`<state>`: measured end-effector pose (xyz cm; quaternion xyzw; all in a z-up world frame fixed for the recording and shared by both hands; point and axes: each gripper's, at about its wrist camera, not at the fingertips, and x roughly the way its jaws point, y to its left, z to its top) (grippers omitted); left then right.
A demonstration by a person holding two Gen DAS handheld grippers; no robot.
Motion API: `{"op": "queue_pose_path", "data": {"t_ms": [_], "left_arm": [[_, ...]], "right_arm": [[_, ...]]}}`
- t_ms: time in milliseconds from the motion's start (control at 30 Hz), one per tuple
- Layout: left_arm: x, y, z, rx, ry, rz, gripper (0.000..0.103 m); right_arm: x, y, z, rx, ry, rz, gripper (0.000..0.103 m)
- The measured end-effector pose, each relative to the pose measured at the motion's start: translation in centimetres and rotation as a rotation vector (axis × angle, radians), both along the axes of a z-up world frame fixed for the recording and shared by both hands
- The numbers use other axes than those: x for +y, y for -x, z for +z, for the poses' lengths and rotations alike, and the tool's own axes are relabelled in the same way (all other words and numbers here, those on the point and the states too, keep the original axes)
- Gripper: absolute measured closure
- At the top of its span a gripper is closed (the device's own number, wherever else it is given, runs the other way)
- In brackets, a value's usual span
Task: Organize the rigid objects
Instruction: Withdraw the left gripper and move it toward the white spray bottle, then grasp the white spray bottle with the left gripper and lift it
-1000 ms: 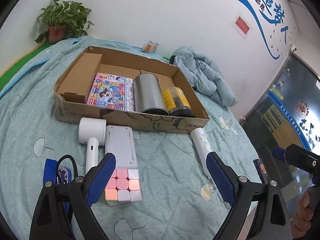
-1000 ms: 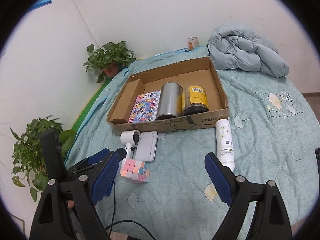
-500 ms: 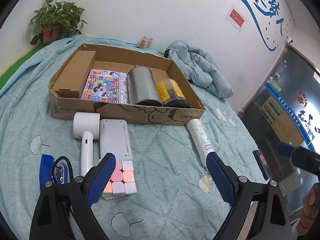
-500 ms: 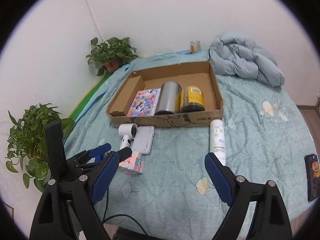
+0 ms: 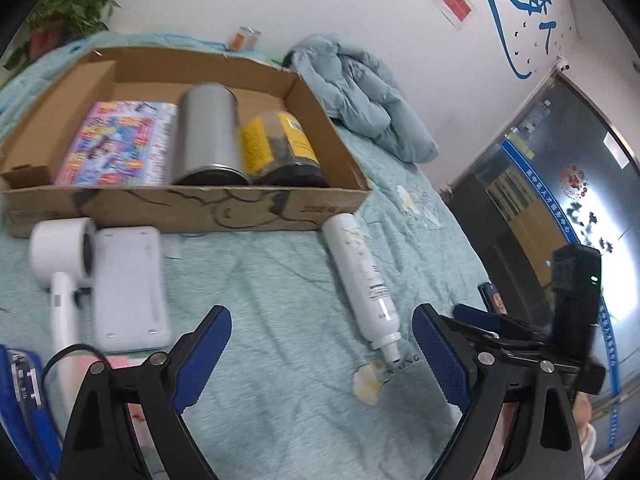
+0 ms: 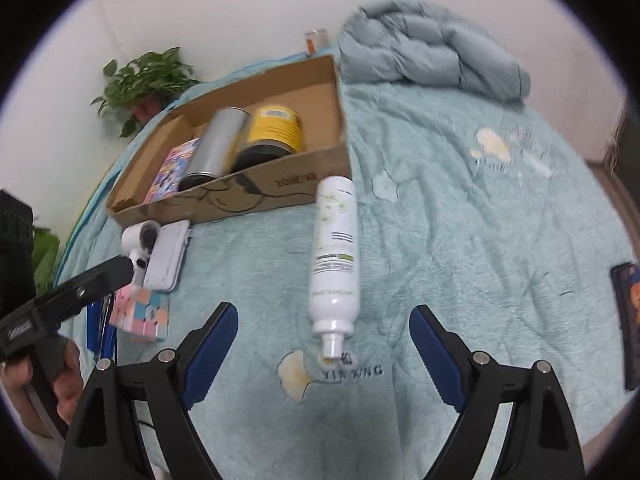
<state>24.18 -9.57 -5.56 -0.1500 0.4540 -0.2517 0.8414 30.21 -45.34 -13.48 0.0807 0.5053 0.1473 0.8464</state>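
A white spray bottle point(image 6: 334, 256) lies on the teal bedspread, nozzle toward me; it also shows in the left wrist view point(image 5: 362, 276). My right gripper point(image 6: 324, 354) is open and empty, just short of the nozzle. My left gripper point(image 5: 322, 354) is open and empty, above bare bedspread left of the bottle. A cardboard box point(image 5: 200, 210) holds a colourful book point(image 5: 120, 142), a silver can point(image 5: 208, 136) and a yellow-labelled jar point(image 5: 280, 146). In front of it lie a white hair dryer point(image 5: 60, 264), a white flat device point(image 5: 128, 284) and a pastel cube point(image 6: 140, 314).
A folded light-blue quilt point(image 6: 432, 52) lies behind the box's right end. A potted plant point(image 6: 146, 78) stands at the far left corner. A small tin point(image 5: 245, 38) sits by the wall. A phone point(image 6: 628, 312) lies at the bed's right edge. A blue item with cable point(image 5: 24, 392) lies lower left.
Both grippers have moved forward and down toward the bed. The right one has closed in on the bottle's nozzle. The left view has swung right, and the cube has slipped behind its left finger.
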Motion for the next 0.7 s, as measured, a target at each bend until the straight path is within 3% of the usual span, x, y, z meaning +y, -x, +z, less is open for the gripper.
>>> {"op": "queue_pose_path", "data": {"t_ms": [167, 267, 300, 367, 500, 700], "left_arm": [[-2.8, -2.2, -1.2, 0.042, 0.01, -0.044, 0.011], [-3.9, -3.3, -2.1, 0.074, 0.015, -0.042, 0.011], [-4.1, -3.7, -2.3, 0.086, 0.011, -0.033, 0.011], [-4.6, -4.1, -2.7, 0.098, 0.016, -0.028, 0.011], [-6.1, -4.4, -3.6, 0.135, 0.03, -0.072, 0.011], [-8.5, -2.8, -7.0, 0.3, 0.114, -0.188, 0.013]], "right_arm": [[1.1, -3.1, -3.0, 0.046, -0.021, 0.062, 0.015], [1.9, -4.6, -5.0, 0.087, -0.025, 0.074, 0.021], [1.9, -4.8, -5.3, 0.086, -0.022, 0.084, 0.025], [2.5, -4.5, -5.7, 0.07, 0.038, 0.114, 0.057], [3.0, -1.4, -5.3, -0.007, 0.136, 0.199, 0.058], [2.2, 4.6, -5.0, 0.002, 0.152, 0.303, 0.058]]}}
